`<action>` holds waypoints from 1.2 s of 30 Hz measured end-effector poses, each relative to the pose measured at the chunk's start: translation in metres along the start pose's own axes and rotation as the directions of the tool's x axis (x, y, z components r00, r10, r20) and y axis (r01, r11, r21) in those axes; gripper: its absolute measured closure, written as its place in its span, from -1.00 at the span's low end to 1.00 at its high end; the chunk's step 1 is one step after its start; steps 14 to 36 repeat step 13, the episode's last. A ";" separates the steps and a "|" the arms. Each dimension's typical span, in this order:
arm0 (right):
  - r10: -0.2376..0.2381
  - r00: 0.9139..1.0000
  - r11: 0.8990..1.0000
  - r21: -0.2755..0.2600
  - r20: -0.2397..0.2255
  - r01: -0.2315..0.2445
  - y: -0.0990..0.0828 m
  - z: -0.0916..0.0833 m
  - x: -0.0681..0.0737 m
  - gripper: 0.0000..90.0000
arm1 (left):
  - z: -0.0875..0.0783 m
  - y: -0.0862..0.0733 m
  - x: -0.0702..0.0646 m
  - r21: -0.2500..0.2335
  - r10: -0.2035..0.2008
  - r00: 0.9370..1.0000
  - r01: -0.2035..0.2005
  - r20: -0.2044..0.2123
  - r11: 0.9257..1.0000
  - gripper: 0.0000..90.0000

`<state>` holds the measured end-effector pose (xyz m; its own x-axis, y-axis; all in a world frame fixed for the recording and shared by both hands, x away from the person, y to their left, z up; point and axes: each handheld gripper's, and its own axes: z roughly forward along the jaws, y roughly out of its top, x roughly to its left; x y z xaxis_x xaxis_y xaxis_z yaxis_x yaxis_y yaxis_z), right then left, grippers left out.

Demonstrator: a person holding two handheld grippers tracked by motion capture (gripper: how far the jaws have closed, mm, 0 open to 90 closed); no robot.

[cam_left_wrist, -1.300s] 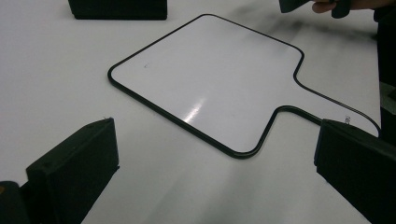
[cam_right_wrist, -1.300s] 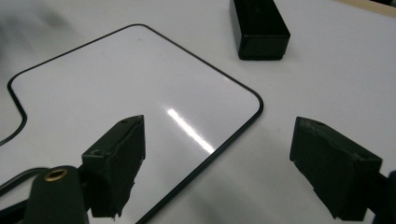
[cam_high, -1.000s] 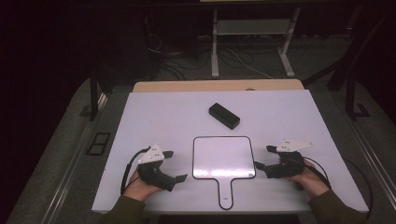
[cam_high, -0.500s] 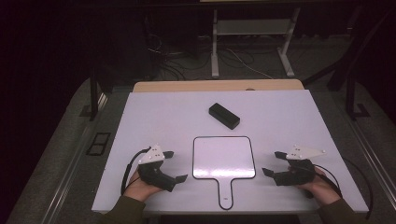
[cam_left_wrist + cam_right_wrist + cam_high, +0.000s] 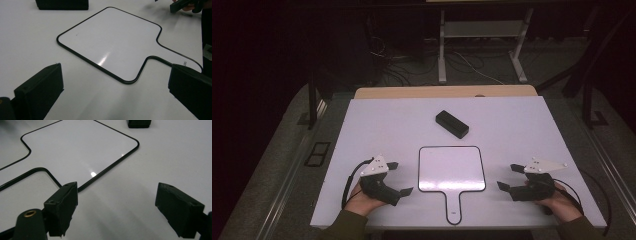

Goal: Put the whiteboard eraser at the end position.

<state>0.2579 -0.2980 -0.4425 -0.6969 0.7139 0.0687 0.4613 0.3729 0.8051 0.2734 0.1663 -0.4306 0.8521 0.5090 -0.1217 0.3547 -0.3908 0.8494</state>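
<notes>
White paddle-shaped board, black-rimmed [image 5: 452, 169], flat on white table [image 5: 512, 125]; handle toward person. Lies between left claw [image 5: 399, 178] and right claw [image 5: 507, 176]; both spread, empty, about equally near.

A white paddle-shaped board [image 5: 452, 169] with black rim lies flat, handle toward the table's near edge.

Right gripper [image 5: 511, 179] shifted outward, away from whiteboard paddle [image 5: 452, 169].

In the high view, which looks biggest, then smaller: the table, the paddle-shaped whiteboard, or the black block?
1. White rectangular table, biggest.
2. White paddle-shaped whiteboard with black rim.
3. Black rectangular block, smallest. It lies farther from the camera, but the gap looks too big to matter.
</notes>
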 end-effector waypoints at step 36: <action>0.003 1.000 1.000 -0.012 -0.001 -0.003 0.001 -0.001 -0.001 -0.62 | 0.000 0.000 0.000 0.001 0.003 1.000 -0.003 0.000 1.000 -1.00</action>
